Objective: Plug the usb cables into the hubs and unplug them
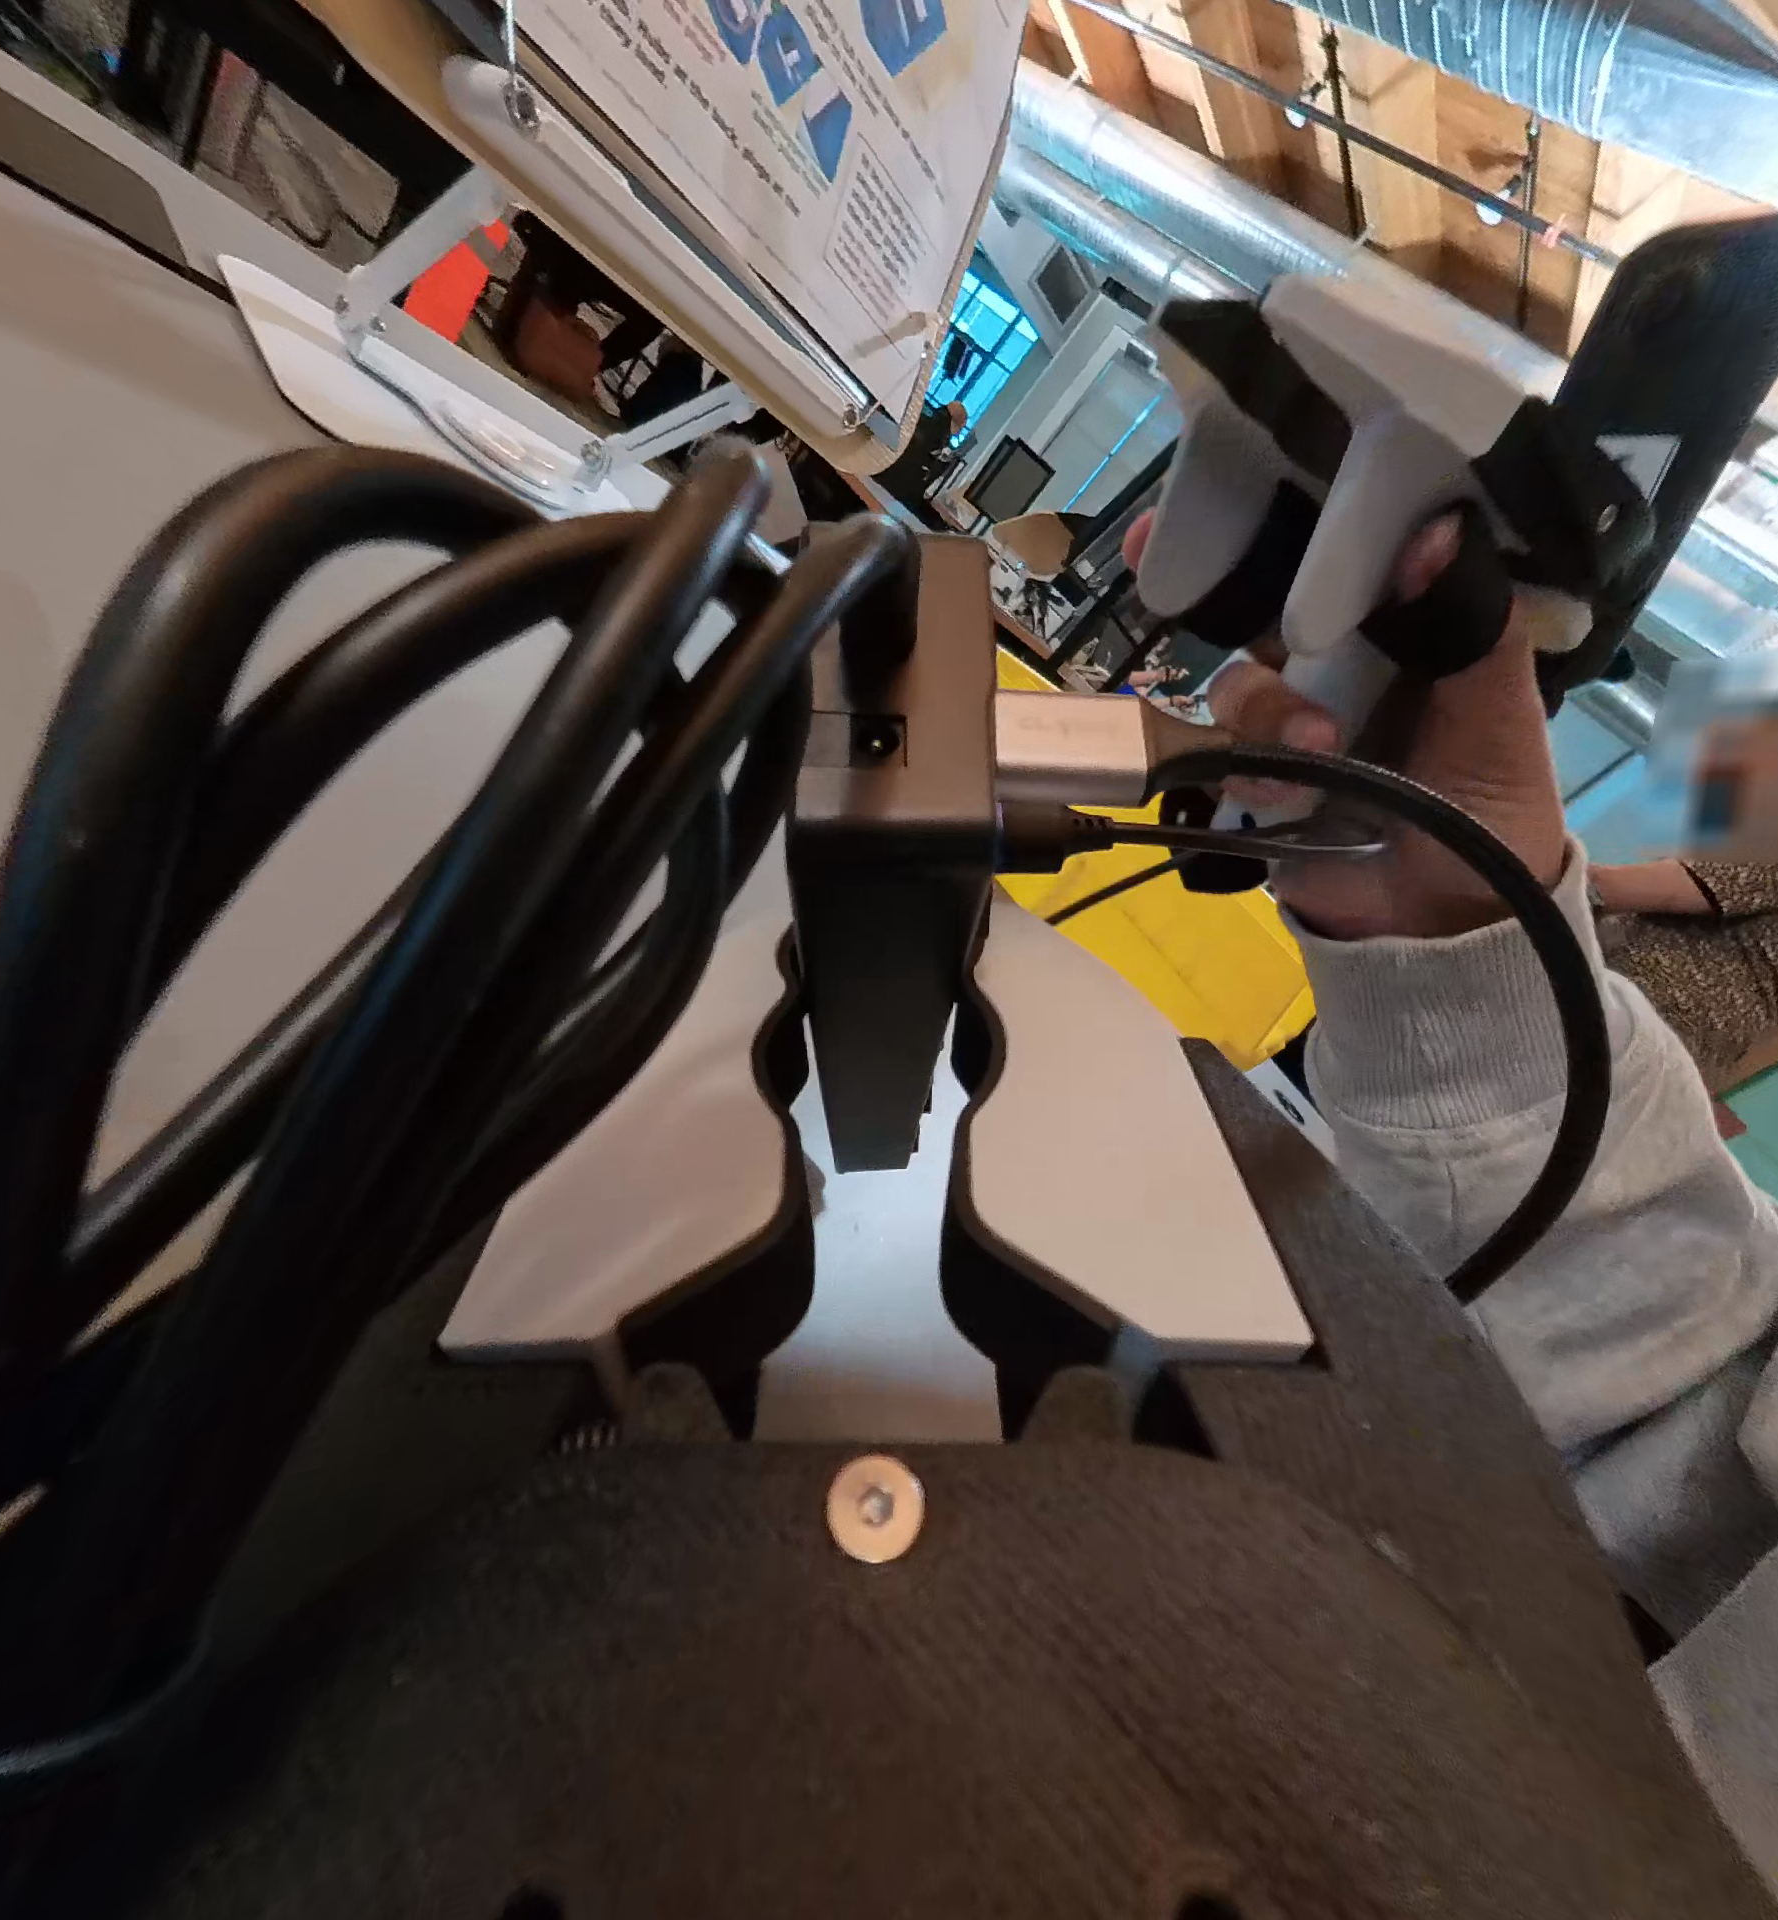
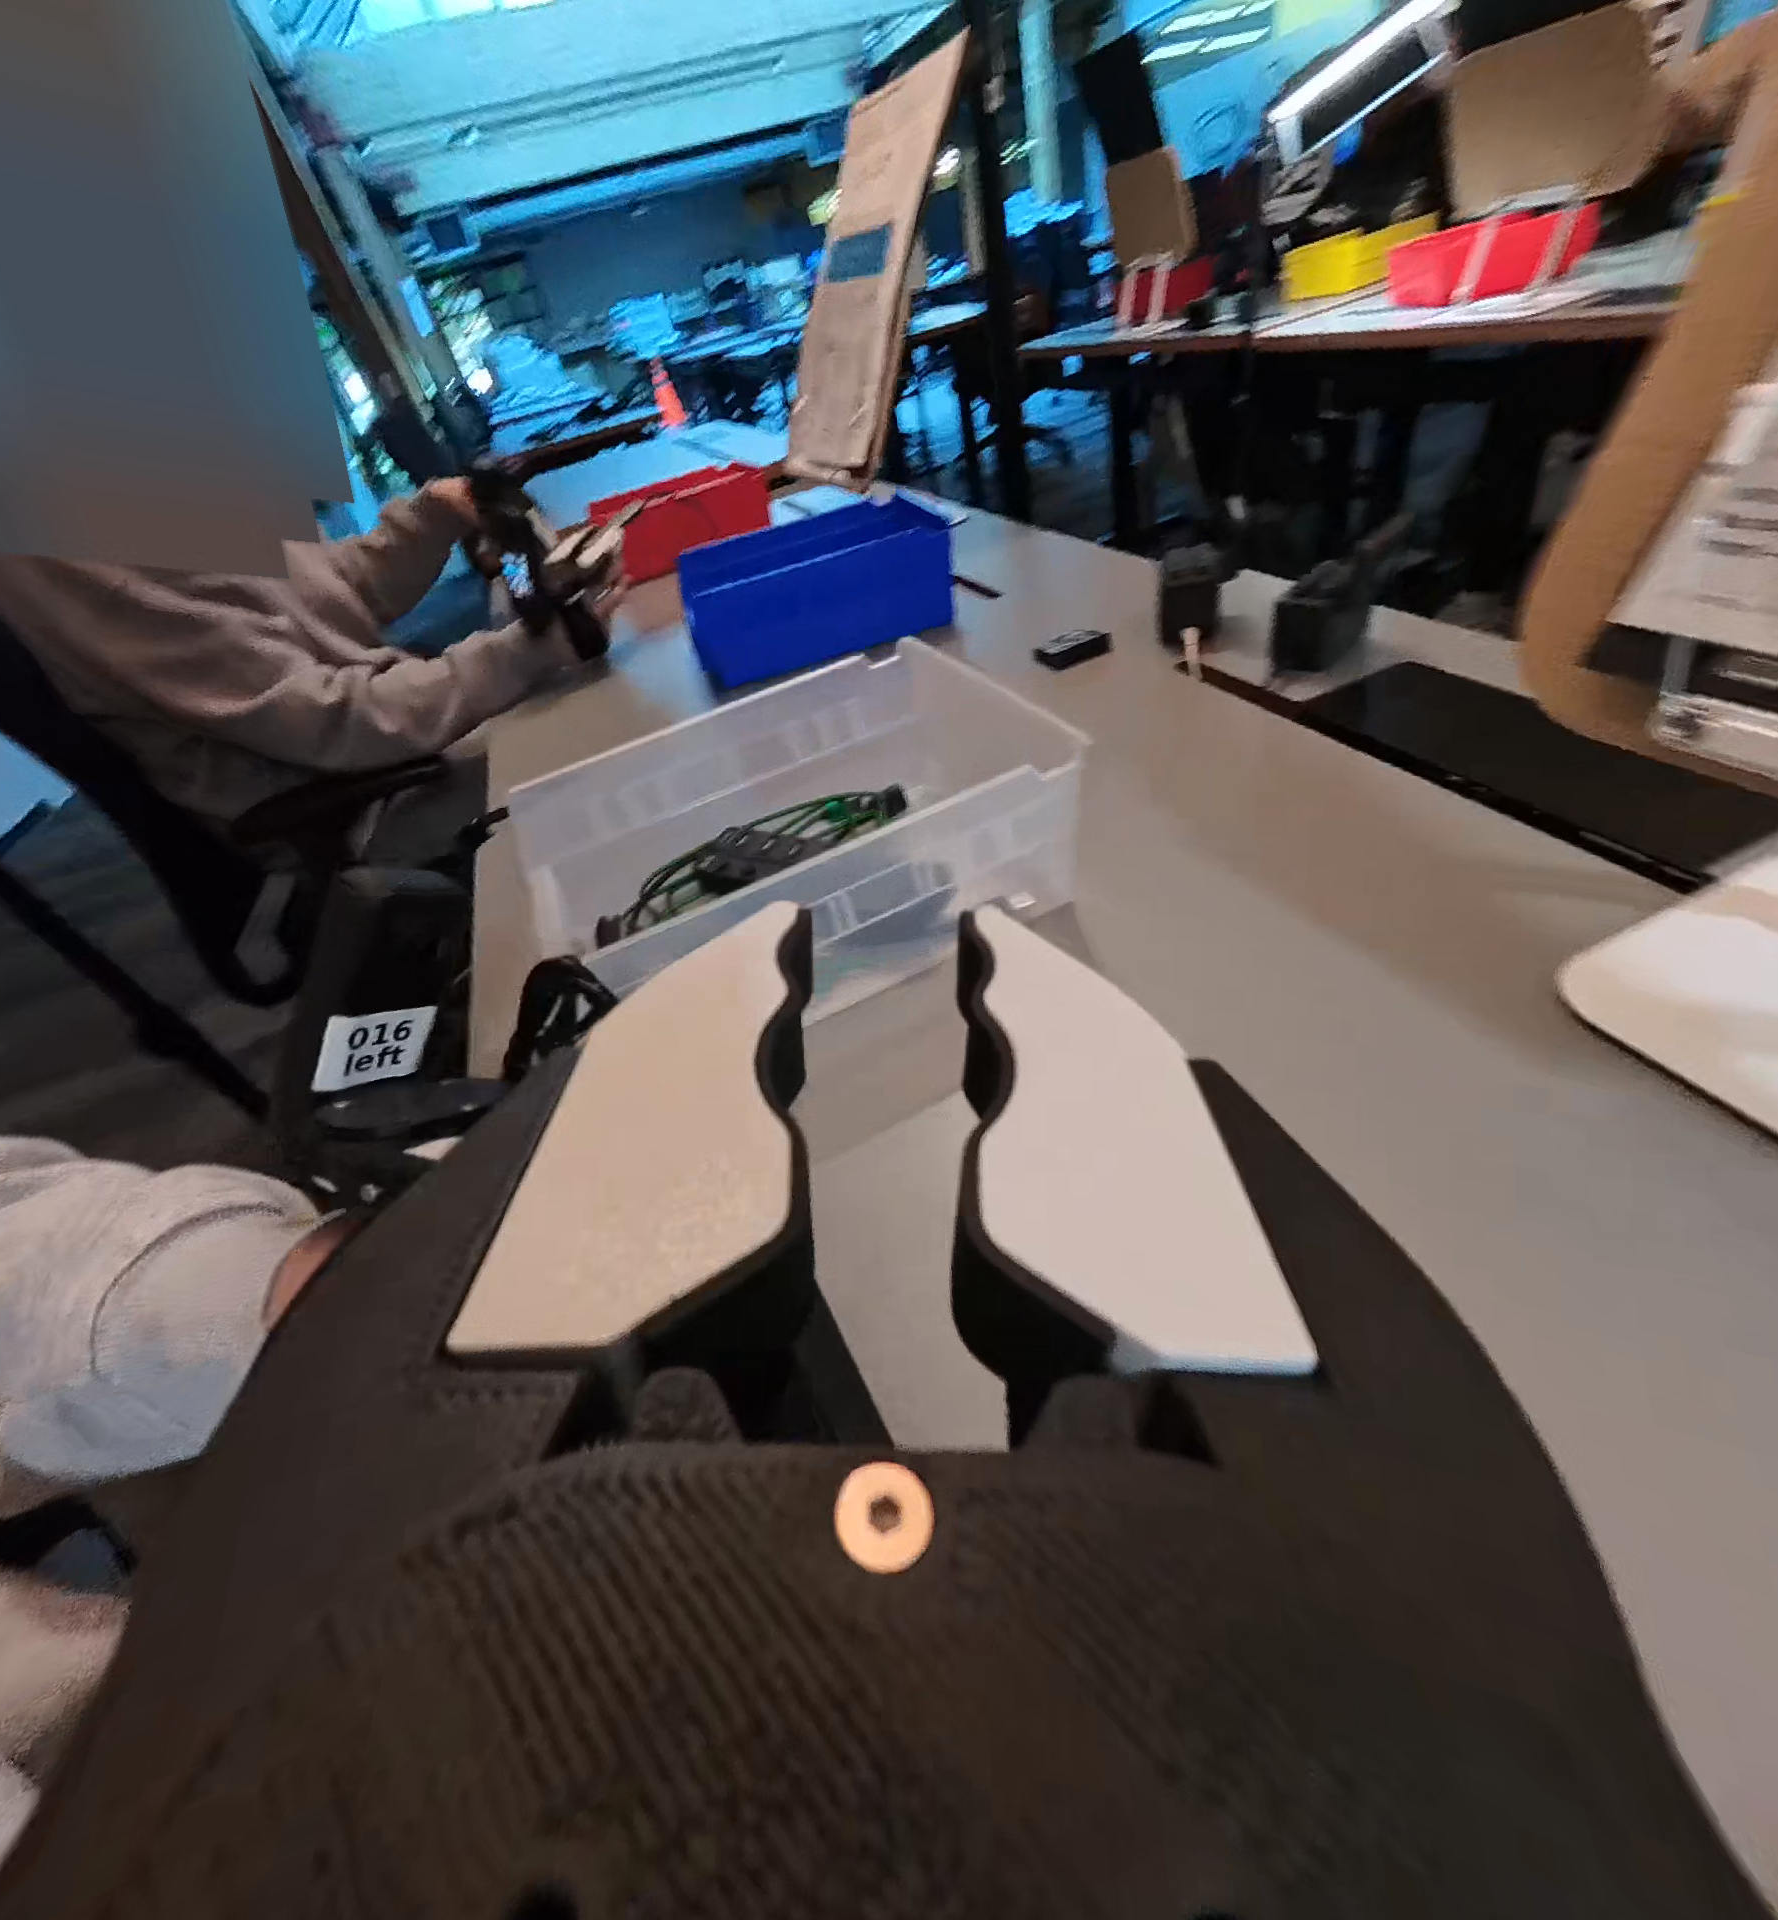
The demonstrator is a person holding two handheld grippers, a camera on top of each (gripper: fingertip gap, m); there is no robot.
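Left tool clamps the rigid hub, best gripped on its flat sides; limp cables dangle; right tool stands narrowly parted, empty.

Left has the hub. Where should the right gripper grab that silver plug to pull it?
Grip the silver plug on its metal shell, not the cable. Come from the hub's right, where it juts out; pull straight along its axis, away from the left gripper.

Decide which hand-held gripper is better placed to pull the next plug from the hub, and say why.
Right. The left hand-held gripper is shut on the hub, steadying it. The right hand-held gripper is open and holds nothing, so it is probably free to take the silver plug.
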